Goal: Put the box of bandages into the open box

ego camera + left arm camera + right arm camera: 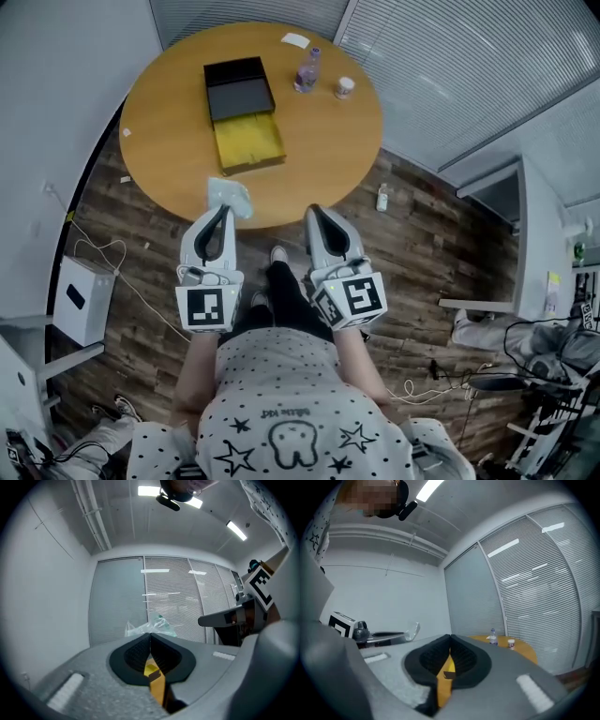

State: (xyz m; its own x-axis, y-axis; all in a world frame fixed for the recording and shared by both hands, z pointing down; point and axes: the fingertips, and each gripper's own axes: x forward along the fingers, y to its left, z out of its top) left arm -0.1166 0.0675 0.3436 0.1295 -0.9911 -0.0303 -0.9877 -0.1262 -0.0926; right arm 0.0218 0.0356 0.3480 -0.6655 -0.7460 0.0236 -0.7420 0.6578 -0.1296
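Note:
The open box lies on the round wooden table (319,141), with its black lid (238,87) at the far side and its yellow-lined tray (249,142) nearer me. My left gripper (223,208) hangs over the table's near edge, shut on the box of bandages (231,195), a pale greenish packet. In the left gripper view the closed gripper (150,634) has the crinkly packet (151,626) sticking out past its tips. My right gripper (314,210) is beside it to the right, shut and empty, as the right gripper view (450,637) also shows.
A small bottle (307,71), a white-capped jar (345,88) and a white card (294,40) stand at the table's far side. On the wooden floor are a white box (82,300) at the left, cables, and a small bottle (382,197) right of the table.

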